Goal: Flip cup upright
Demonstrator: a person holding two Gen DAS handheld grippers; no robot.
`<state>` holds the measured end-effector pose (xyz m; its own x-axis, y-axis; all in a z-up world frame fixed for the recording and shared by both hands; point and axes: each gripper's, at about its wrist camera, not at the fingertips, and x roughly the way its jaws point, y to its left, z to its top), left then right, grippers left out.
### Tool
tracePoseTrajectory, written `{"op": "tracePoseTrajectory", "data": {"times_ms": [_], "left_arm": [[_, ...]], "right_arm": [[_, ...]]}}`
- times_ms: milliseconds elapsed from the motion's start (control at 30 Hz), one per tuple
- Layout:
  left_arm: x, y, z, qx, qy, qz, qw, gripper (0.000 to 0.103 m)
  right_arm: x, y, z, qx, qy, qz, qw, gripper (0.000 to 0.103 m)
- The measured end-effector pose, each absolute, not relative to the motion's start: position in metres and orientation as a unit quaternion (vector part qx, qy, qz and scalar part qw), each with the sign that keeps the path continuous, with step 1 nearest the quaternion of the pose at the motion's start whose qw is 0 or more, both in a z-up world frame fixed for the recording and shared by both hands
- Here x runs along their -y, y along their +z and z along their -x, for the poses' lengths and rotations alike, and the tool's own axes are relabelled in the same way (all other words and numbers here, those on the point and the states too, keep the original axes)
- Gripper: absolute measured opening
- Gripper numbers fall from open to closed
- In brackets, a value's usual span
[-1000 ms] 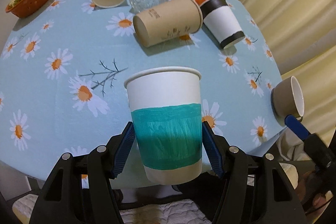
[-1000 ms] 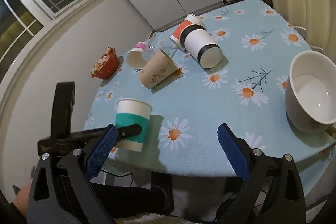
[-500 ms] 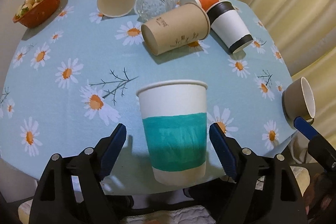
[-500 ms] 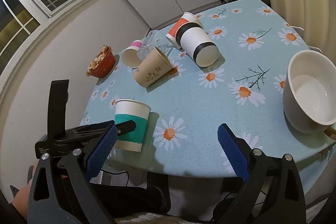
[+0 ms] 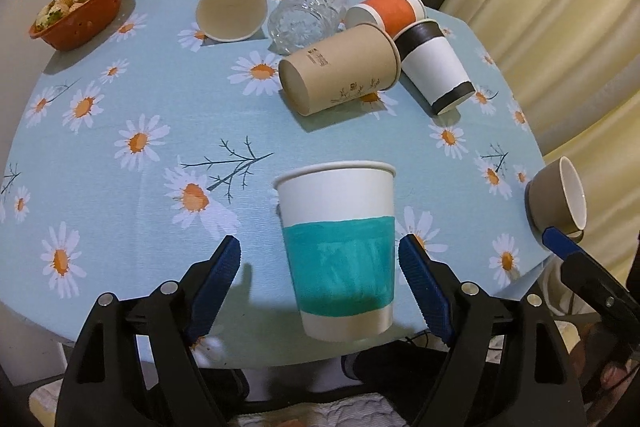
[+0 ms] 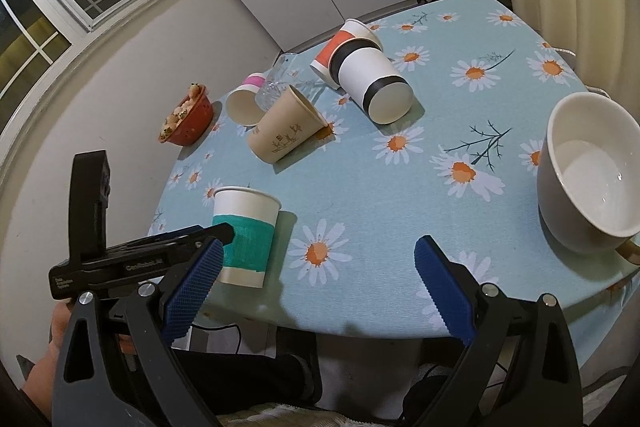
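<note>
A white paper cup with a teal band point(image 5: 340, 247) stands upright near the table's front edge; it also shows in the right wrist view point(image 6: 245, 235). My left gripper point(image 5: 320, 283) is open, its blue pads on either side of the cup and apart from it. My right gripper point(image 6: 316, 291) is open and empty, low in front of the table edge, to the right of the teal cup. Lying on their sides further back are a brown cup point(image 5: 340, 69), a white cup with black bands point(image 5: 436, 67), an orange cup point(image 5: 386, 9) and a pink-based cup point(image 5: 232, 9).
A clear glass point(image 5: 304, 13) lies among the tipped cups. An orange basket of food point(image 5: 80, 7) stands at the back left. A grey mug point(image 6: 588, 171) stands at the table's right edge. The daisy tablecloth point(image 5: 120, 99) covers the table. Curtains hang on the right.
My left gripper has let go of the teal cup, opened wide and drawn back a little. The cup stays upright on the table. The right gripper has hardly moved.
</note>
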<state>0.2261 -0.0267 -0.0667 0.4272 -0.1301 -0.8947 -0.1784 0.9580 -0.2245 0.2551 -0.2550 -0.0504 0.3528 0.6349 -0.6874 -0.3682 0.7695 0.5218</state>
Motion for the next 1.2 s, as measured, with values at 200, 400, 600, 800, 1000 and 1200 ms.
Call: {"op": "tracePoseTrajectory", "data": {"times_ms": [200,400,600,800,1000,1200], "left_arm": [[0.012,-0.055,-0.204,-0.513,0.012,0.164,0.842,0.079],[-0.006,-0.046,-0.161,-0.481,0.016,0.182,0.857,0.079],[-0.02,-0.039,-0.123,-0.452,0.009,0.198,0.87,0.079],[-0.024,-0.033,-0.091,-0.41,-0.005,0.207,0.888,0.079],[-0.037,-0.029,-0.071,-0.38,-0.02,0.217,0.899,0.079],[-0.058,-0.027,-0.057,-0.351,-0.031,0.246,0.903,0.079]], "right_arm": [[0.248,-0.054,-0.255,-0.488,0.312,-0.131,0.805,0.095],[0.223,-0.06,-0.255,-0.514,0.332,-0.117,0.782,0.095],[0.191,-0.055,-0.259,-0.535,0.343,-0.088,0.767,0.095],[0.168,-0.048,-0.268,-0.561,0.342,-0.064,0.751,0.095],[0.138,-0.04,-0.274,-0.578,0.328,-0.024,0.747,0.095],[0.114,-0.048,-0.28,-0.598,0.308,0.0,0.74,0.09]]}}
